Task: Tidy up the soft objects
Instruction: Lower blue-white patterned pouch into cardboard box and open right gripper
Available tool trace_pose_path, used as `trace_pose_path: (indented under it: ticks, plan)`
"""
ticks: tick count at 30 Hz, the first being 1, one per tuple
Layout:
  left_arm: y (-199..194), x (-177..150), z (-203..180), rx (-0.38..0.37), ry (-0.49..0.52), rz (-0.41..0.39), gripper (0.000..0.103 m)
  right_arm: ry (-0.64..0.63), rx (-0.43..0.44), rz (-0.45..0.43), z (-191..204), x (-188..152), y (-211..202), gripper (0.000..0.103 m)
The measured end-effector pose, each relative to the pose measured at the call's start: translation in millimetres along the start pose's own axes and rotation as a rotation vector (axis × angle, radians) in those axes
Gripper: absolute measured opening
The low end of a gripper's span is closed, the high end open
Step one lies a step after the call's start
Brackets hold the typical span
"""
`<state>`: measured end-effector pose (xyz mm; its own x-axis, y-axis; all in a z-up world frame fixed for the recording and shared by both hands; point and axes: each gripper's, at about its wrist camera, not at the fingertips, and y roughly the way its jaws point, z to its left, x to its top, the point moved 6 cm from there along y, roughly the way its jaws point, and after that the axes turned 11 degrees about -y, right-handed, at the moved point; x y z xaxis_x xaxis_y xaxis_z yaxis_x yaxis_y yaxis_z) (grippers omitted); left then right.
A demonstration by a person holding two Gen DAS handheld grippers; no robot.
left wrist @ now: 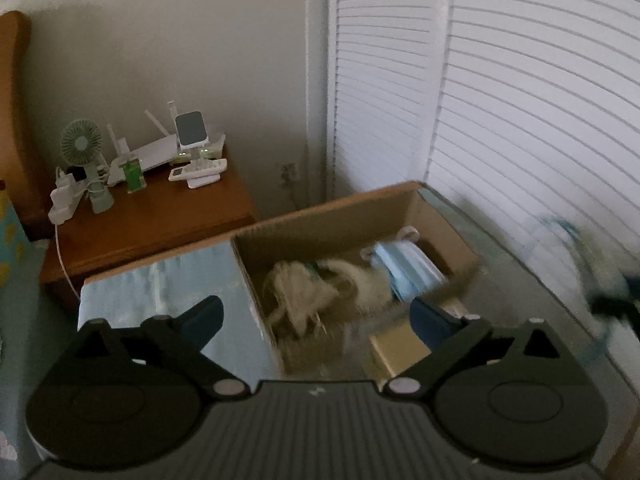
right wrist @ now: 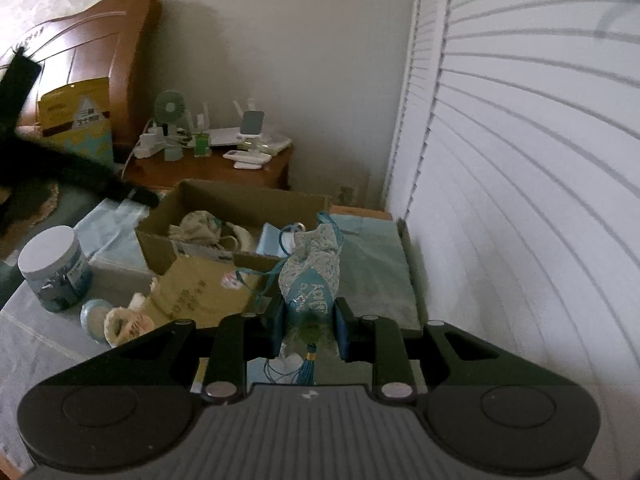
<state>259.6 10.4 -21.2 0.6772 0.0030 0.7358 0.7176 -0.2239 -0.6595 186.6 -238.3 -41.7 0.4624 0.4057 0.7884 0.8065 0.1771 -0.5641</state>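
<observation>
The pouch (right wrist: 310,280), blue with lace, stands upright, pinched in the right gripper (right wrist: 310,320) jaws just short of the box (right wrist: 240,204). Only the right view shows it sharp, plus a jar (right wrist: 54,268) and plush toy (right wrist: 124,322). In the box: masks (left wrist: 412,272) and pale cloth (left wrist: 304,292), blurred. Left gripper (left wrist: 316,314) jaws gape wide, empty, over the box.

My left wrist camera looks steeply down from close above into the open brown cardboard box (left wrist: 404,216). My right wrist camera faces the same box (right wrist: 240,200) from farther back along the table. Both views share the box, the brown wooden nightstand (left wrist: 168,216) (right wrist: 208,168) and the white louvred doors (left wrist: 520,100) (right wrist: 520,140).
</observation>
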Motion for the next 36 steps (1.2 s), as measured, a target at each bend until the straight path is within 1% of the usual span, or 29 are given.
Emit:
trace_pose_path:
  ticks: [2,5,8,11,16,21,23,25,27,30,33,34,35,36]
  plan:
    - [-14.4,-13.1,-1.8,-0.005,0.012,-0.005,0.099,-0.015,0.012,-0.013,3.8,9.3,5.3,0.029]
    - [-36.6,-33.0,-4.1,0.000,0.022,-0.023,0.099,-0.030,0.054,-0.031,9.4,26.0,17.7,0.029]
    - [-56.2,-50.9,-3.9,0.003,0.011,-0.050,0.099,-0.069,0.096,-0.044,15.9,46.2,31.9,0.029]
    - [-70.0,-63.5,0.0,0.013,-0.021,-0.068,0.099,-0.106,0.141,-0.053,23.1,68.6,47.9,0.029]
    - [-83.3,-79.9,5.8,0.018,-0.066,-0.083,0.099,-0.183,0.182,-0.066,35.4,108.3,78.2,0.029]
    - [-87.2,-84.2,15.3,0.049,-0.090,-0.105,0.099,-0.248,0.189,-0.094,45.9,143.1,105.6,0.029]
    - [-86.0,-84.5,19.2,0.055,-0.099,-0.101,0.099,-0.268,0.187,-0.102,49.2,150.1,117.6,0.029]
    - [-84.1,-86.3,21.4,0.059,-0.102,-0.098,0.099,-0.279,0.197,-0.093,52.6,152.3,131.6,0.029]
    - [-81.4,-87.7,23.1,0.063,-0.104,-0.088,0.099,-0.294,0.201,-0.081,55.0,147.6,143.5,0.029]
    - [-77.3,-91.8,25.8,0.061,-0.114,-0.074,0.099,-0.309,0.216,-0.033,60.7,132.8,163.0,0.029]
    - [-73.2,-93.8,26.7,0.057,-0.117,-0.065,0.099,-0.332,0.219,0.010,64.2,115.5,173.2,0.030]
    - [-72.1,-93.9,26.3,0.054,-0.116,-0.064,0.099,-0.341,0.213,0.023,64.8,110.6,175.4,0.035]
    - [-71.0,-94.1,25.9,0.053,-0.115,-0.061,0.099,-0.344,0.208,0.031,64.9,106.5,176.5,0.048]
    - [-70.2,-93.7,25.3,0.052,-0.114,-0.060,0.099,-0.341,0.203,0.029,64.5,103.7,176.4,0.056]
